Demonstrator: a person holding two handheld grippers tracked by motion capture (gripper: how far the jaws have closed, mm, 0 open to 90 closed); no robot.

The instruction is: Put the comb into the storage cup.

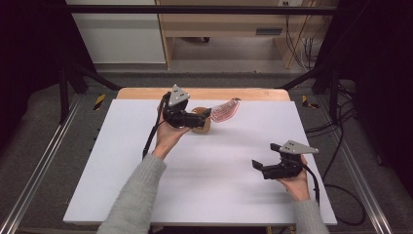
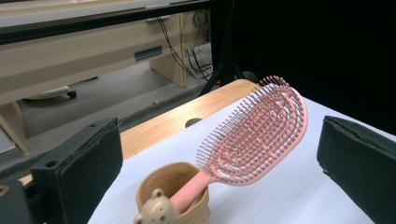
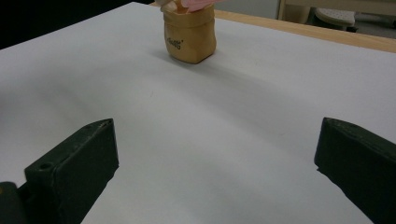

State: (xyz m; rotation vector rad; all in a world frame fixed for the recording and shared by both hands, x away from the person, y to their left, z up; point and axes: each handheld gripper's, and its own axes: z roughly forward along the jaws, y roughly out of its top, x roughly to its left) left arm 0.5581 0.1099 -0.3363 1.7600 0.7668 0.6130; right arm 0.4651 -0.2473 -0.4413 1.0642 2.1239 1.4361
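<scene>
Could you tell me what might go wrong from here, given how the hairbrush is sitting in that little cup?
1. The pink hairbrush stands handle-down in the small tan cup, its big head leaning out beyond the rim. That looks top-heavy, so a nudge could tip the cup over.
2. The left gripper hovers right at the cup with jaws open. Closing on the bristled head rather than the handle may give a poor hold.
</scene>
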